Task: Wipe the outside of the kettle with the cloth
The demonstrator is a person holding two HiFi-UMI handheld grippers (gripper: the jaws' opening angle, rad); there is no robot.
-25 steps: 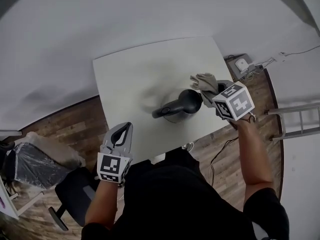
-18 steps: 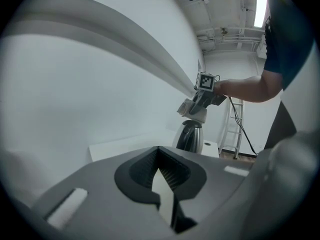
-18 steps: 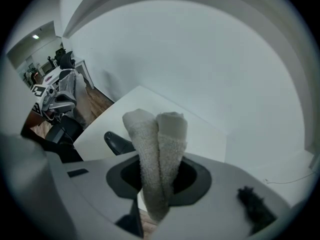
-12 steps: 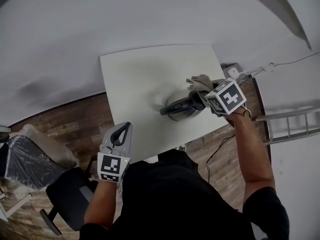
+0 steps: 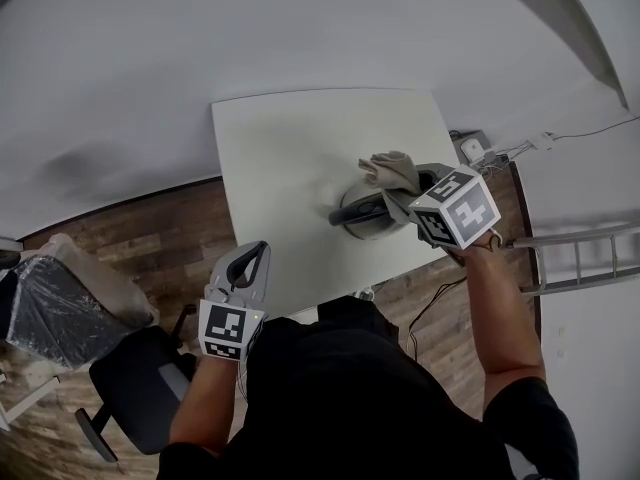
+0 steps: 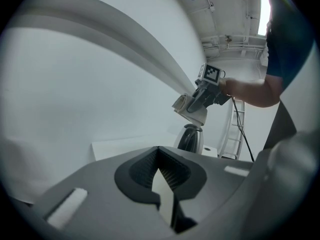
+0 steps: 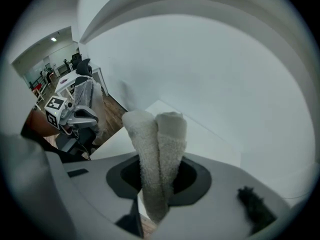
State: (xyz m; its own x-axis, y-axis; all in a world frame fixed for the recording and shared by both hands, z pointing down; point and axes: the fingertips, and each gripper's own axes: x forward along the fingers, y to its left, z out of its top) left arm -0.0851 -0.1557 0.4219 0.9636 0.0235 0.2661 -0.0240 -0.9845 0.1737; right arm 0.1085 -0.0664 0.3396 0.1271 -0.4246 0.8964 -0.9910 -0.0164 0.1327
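The right claw [image 5: 412, 192] pinches the folded cloth [image 5: 390, 171] over the top of the kettle [image 5: 362, 218], which stands toward 4 o'clock on the counter [image 5: 290, 158]. Wiping looks barely begun — the sides seem left to do. The left claw [image 5: 246, 268], closed and empty, hangs at the kettle's 7 o'clock.

The kettle [image 5: 365, 213] stands on the worktop [image 5: 290, 158], towards its near right corner. The cloth [image 5: 392, 171] sits over the kettle's far right side, between the jaws of the right gripper [image 5: 408, 194], which comes in from the right. The left gripper [image 5: 250, 260] hangs off the worktop's near left edge, well apart from the kettle. A chair [image 5: 140, 388] stands on the floor [image 5: 150, 238] at the near left, and a ladder [image 5: 585, 258] lies to the right of the worktop
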